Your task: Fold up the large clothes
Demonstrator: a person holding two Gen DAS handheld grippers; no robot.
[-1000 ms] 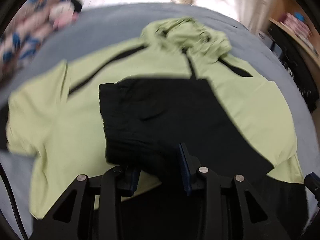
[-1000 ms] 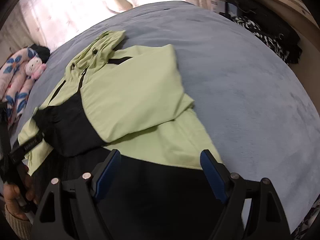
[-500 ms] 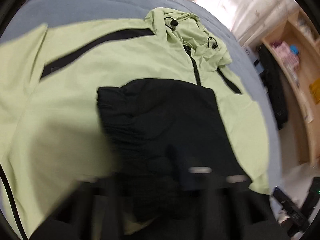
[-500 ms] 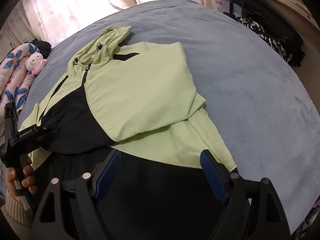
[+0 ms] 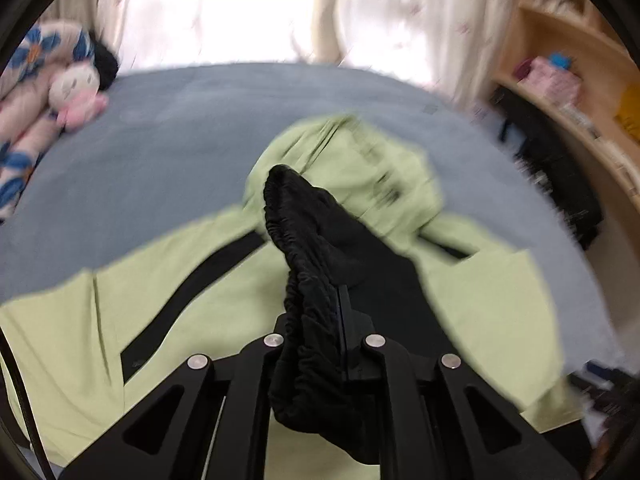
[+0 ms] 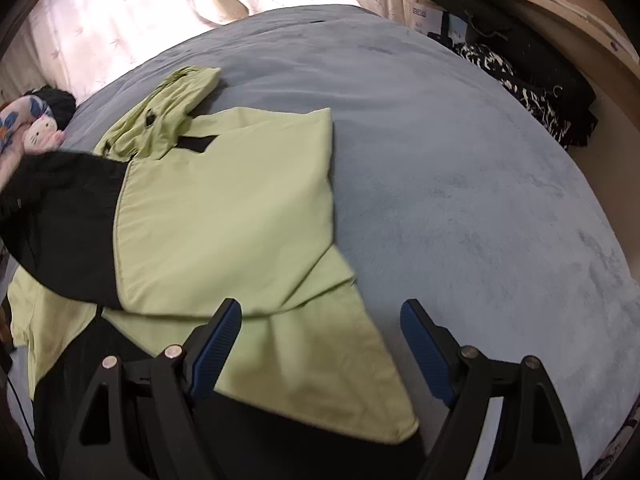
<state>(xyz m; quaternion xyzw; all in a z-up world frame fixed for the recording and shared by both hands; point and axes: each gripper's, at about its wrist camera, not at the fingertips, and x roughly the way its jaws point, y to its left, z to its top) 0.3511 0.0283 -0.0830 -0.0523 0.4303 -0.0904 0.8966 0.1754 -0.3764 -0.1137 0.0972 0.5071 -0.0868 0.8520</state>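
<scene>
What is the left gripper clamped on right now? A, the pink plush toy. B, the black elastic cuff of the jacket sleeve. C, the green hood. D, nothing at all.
B: in the left wrist view the left gripper has its jaws closed on the black gathered cuff, lifted above the green jacket; the hood lies beyond on the bed.
</scene>
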